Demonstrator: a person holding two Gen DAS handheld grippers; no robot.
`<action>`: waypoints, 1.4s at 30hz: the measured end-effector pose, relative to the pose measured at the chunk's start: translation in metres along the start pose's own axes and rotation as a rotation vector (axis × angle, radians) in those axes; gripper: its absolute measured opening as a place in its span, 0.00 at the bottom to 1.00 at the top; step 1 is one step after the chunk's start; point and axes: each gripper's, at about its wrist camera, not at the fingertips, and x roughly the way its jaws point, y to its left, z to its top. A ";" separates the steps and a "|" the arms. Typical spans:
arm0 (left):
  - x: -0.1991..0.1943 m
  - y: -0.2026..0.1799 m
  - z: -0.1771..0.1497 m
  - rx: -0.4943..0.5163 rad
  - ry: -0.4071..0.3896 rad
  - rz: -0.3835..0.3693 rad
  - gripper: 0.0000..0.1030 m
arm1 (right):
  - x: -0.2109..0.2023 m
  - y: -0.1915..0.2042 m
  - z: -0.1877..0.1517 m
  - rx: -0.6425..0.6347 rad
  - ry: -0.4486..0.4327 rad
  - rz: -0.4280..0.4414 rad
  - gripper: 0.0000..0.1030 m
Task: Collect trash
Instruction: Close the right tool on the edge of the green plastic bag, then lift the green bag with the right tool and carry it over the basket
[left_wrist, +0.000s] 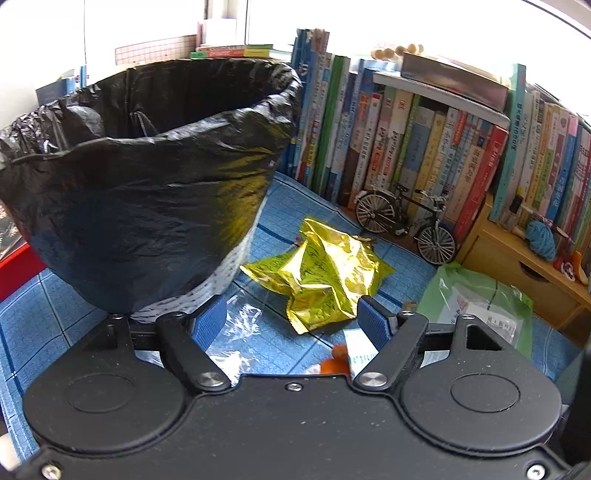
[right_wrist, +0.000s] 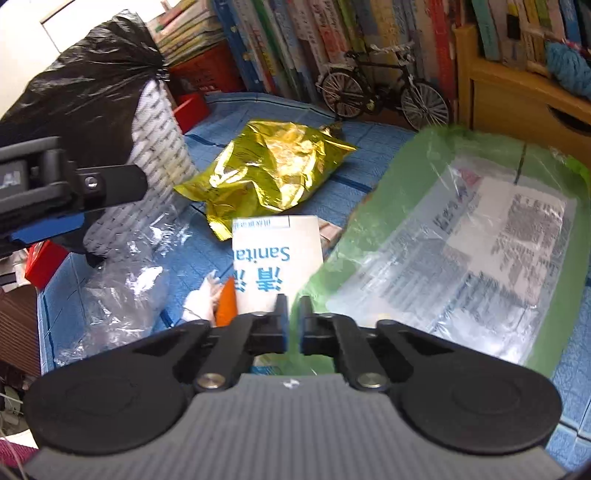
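Green mailer bag (right_wrist: 461, 236) lies ahead-right of the right gripper (right_wrist: 294, 314), whose tongs are clamped on its near edge. Left gripper (left_wrist: 291, 319) hangs with tongs apart beside the lined bin (left_wrist: 147, 177). The slick film may slip free when lifted.

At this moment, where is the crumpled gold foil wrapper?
The crumpled gold foil wrapper lies on the blue mat, just right of the black-lined bin and in front of the model bicycle.
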 end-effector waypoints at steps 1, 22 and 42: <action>-0.001 0.002 0.001 -0.004 -0.003 0.005 0.74 | -0.001 0.001 0.000 -0.003 -0.002 0.013 0.04; -0.003 0.010 0.005 -0.029 -0.001 0.034 0.74 | 0.028 -0.026 0.038 0.129 -0.004 -0.175 0.66; -0.006 0.019 0.012 -0.073 -0.008 0.044 0.73 | 0.016 0.000 0.116 0.214 0.039 -0.087 0.02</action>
